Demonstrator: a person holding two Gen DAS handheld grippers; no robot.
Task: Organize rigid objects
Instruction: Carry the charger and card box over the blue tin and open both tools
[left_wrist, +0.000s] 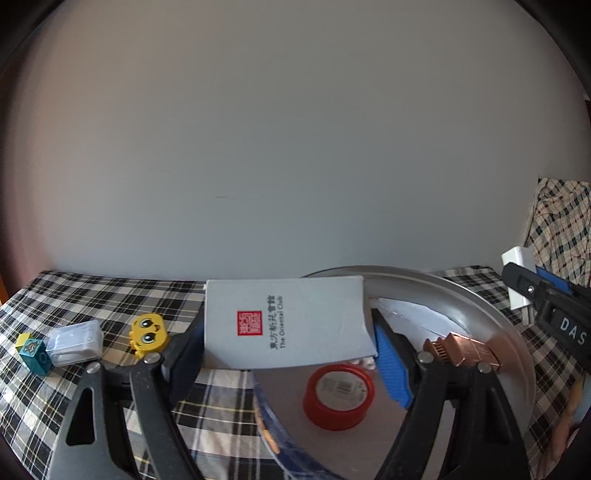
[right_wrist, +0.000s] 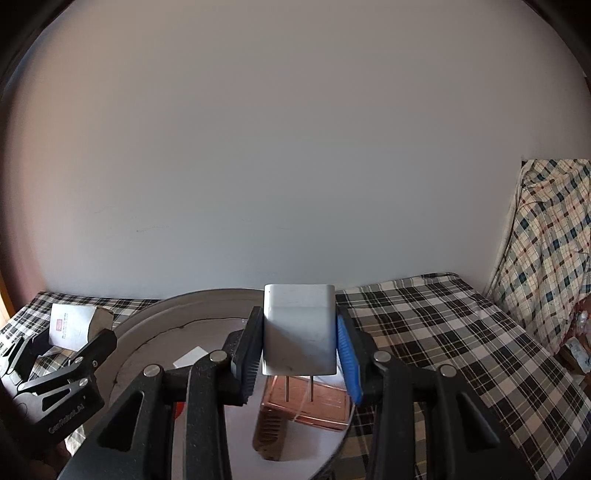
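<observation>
Left claw (left_wrist: 291, 343) grips the white box (left_wrist: 286, 323), held above the near-left rim of the tray (left_wrist: 509, 332). The box's long axis runs across the jaws, printed face up. The tray lies directly below and right of it. Right claw (right_wrist: 300, 352) is clamped on the charger (right_wrist: 298, 328), prongs pointing down and hanging over the copper block (right_wrist: 306, 406) in the tray. Judgement: both loads sit over the tray; the right one is further inside.

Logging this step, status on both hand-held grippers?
Left hand-held gripper shut on grey box, above tray rim. Right hand-held gripper shut on white charger, over copper heatsink. Nothing blocking.
</observation>
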